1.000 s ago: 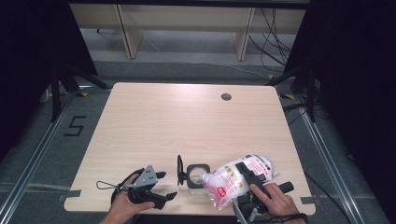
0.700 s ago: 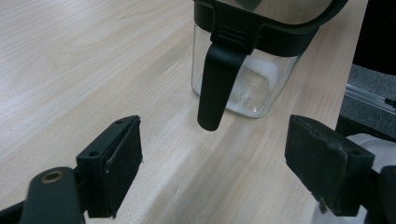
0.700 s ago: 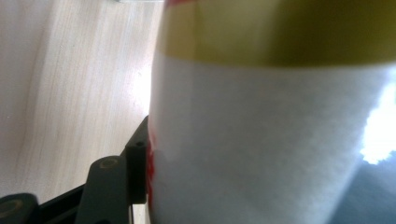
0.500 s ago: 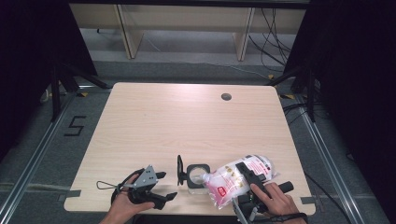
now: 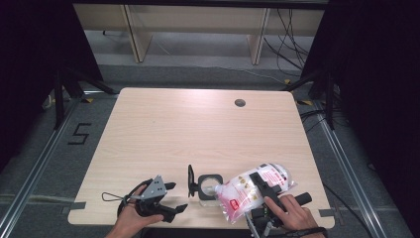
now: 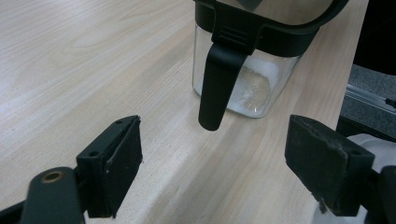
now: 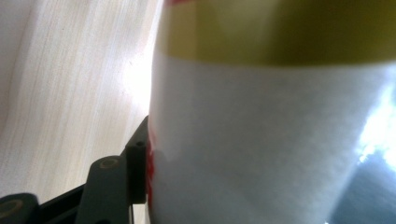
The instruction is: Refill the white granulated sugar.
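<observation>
White bag (image 7: 266, 140) — jaws pressing, wooden table (image 7: 70, 93)

black left gripper (image 5: 171, 197) topped by a grey three-cornered plate, thin looping black cable; black right gripper (image 5: 258, 182), square matte pads.

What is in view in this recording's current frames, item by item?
Clear square glass jar with black flip-open lid: one, clear and black, near table edge between the grippers, a little white powder inside.
White plastic refill bag with red print: one, white and red, tilted with its spout at the jar's mouth, held by the right gripper.
Light wooden table: one, pale wood, centre; round dark grommet hole near its far edge.
Left gripper: one, black, open, aimed at the jar, fingers apart.
Right gripper: one, black, shut on the bag.
Hands: two, at the bottom of the high view.
</observation>
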`<state>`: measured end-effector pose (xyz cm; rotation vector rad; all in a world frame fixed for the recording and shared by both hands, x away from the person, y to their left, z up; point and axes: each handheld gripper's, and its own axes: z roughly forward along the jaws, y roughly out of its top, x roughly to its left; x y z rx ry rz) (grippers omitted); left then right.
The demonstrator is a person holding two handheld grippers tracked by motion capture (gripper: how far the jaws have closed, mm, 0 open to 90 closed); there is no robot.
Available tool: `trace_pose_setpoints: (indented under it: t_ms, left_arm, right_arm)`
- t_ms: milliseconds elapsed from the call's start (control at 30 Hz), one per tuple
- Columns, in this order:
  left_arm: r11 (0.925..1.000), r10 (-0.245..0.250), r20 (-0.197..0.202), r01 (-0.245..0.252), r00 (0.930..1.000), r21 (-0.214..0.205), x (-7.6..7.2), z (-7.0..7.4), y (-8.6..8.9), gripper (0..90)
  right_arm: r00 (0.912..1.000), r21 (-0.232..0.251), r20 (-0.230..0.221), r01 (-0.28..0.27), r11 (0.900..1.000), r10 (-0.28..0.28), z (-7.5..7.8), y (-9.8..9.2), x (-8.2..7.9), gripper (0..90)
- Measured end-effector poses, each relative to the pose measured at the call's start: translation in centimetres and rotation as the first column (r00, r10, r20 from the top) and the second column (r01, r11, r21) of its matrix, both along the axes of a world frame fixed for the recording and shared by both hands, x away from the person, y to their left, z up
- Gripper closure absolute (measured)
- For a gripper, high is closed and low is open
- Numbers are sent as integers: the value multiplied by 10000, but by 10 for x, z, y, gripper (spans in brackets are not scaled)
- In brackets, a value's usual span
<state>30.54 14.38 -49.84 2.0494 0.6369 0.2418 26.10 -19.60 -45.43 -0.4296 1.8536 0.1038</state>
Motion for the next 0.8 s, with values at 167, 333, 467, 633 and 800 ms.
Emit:
trace_pose_setpoints:
  t_ms: [167,333,467,633,800]
  left_arm:
    - [9997,169,-93,-167,9998,186,-1,1,0,188]
    - [9999,71,-63,-70,10000,114,-1,0,0,188]
    - [9999,97,-51,-96,9999,80,-1,0,0,188]
    - [9997,212,-158,-213,9997,-73,-2,0,-1,188]
    - [9999,100,-126,-99,9999,36,-1,0,0,188]
  right_arm:
    - [9996,-136,-116,253,9996,-255,0,0,-2,418]
    - [9999,-164,126,-26,9999,28,1,1,-1,419]
    - [9998,-60,134,-116,9999,117,0,1,-1,418]
    - [10000,-37,-41,10,10000,-10,-1,1,-2,419]
    - [9998,215,-65,166,9996,-165,-3,0,-3,419]
